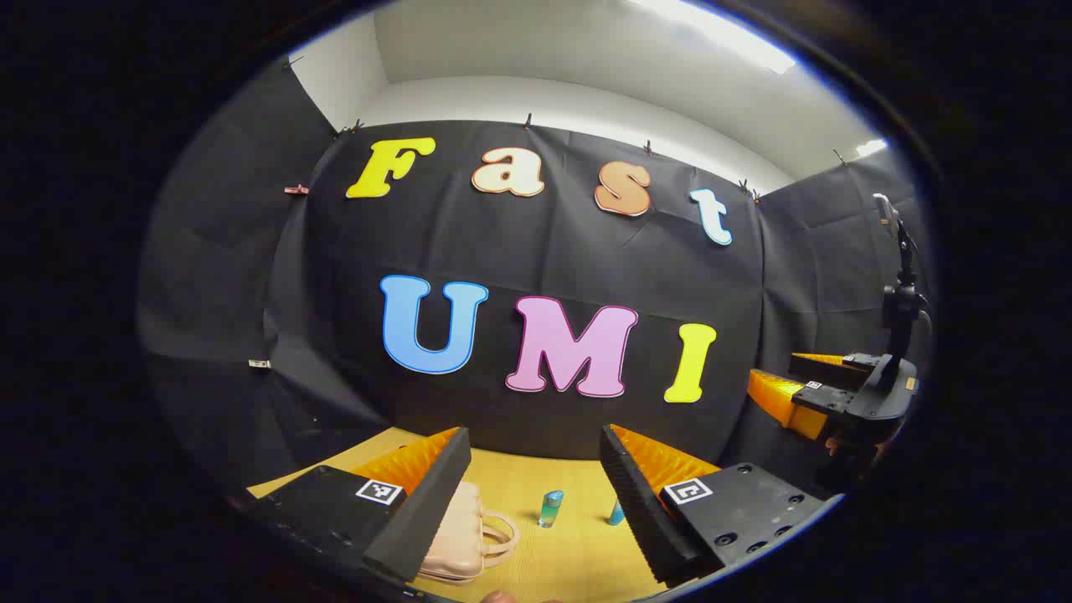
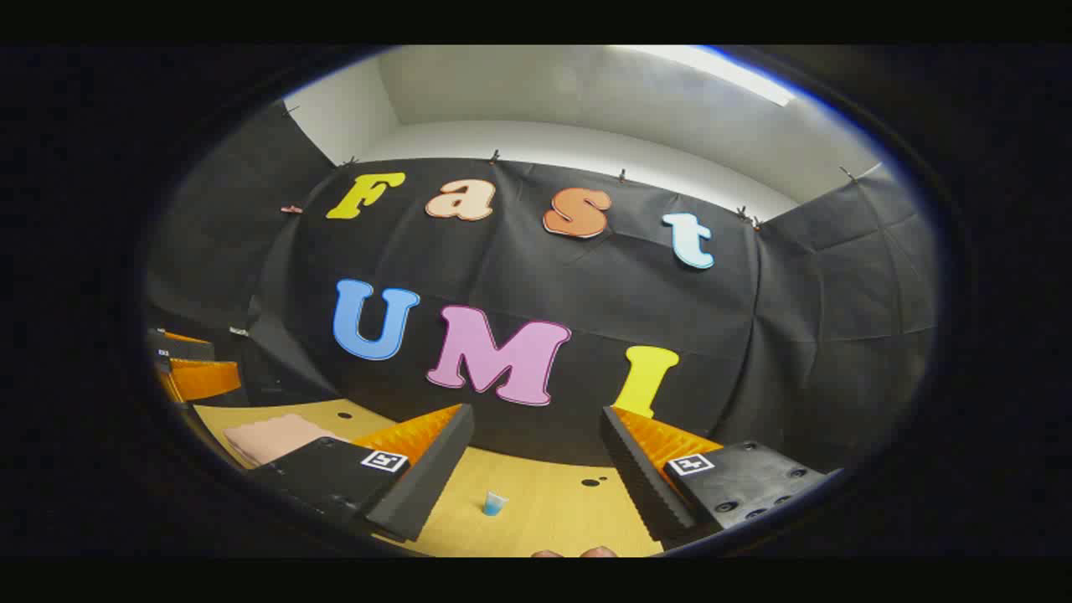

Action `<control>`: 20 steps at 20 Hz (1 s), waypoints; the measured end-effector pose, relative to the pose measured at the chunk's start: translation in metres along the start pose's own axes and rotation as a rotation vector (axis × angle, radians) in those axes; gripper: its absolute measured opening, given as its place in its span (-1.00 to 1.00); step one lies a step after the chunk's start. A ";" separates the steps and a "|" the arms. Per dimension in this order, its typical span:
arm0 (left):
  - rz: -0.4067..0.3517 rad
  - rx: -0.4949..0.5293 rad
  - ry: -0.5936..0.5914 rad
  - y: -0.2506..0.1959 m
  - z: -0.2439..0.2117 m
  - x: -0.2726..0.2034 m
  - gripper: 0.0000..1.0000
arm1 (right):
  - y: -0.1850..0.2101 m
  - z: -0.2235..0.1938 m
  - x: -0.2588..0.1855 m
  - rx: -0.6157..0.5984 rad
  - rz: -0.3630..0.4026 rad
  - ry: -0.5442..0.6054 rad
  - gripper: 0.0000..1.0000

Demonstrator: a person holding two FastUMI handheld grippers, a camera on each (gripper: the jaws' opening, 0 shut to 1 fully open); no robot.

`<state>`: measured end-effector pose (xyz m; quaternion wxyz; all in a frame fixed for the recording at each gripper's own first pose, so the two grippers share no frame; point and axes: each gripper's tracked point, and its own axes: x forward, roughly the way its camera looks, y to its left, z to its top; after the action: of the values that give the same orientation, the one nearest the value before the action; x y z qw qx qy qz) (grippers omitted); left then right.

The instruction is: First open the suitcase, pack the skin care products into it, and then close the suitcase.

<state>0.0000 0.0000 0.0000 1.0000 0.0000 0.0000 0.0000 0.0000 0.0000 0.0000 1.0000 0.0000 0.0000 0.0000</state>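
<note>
A small pale pink suitcase [image 1: 456, 540] with a looped handle lies shut on the wooden table [image 1: 578, 561], just inside my left gripper's left finger. Two small blue skin care bottles stand beyond it: one [image 1: 550, 507] in the gap between the fingers, the other [image 1: 616, 512] half hidden by the right finger. My left gripper [image 1: 533, 432] is open above the table, holding nothing. In the right gripper view, my right gripper [image 2: 536, 410] is open too, with a blue bottle [image 2: 494, 502] on the table between its fingers and the pink suitcase [image 2: 268, 437] off to the left.
The right gripper [image 1: 800, 381] hovers at the far right of the left gripper view, beside a black camera stand [image 1: 900, 310]. The left gripper [image 2: 191, 362] sits at the left edge of the right gripper view. The table [image 2: 553, 511] has small dark holes [image 2: 590, 481].
</note>
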 end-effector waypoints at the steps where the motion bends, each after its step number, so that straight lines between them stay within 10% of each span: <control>1: 0.000 0.003 0.000 0.001 0.001 0.000 0.94 | 0.001 -0.003 -0.002 0.000 0.003 0.009 0.90; 20: -0.045 0.059 0.015 -0.012 -0.010 -0.006 0.93 | 0.001 0.005 -0.018 -0.009 -0.002 -0.005 0.92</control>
<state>-0.0058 -0.0119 -0.0099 0.9993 0.0295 0.0076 -0.0226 -0.0177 0.0011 0.0053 1.0000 -0.0044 -0.0025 -0.0009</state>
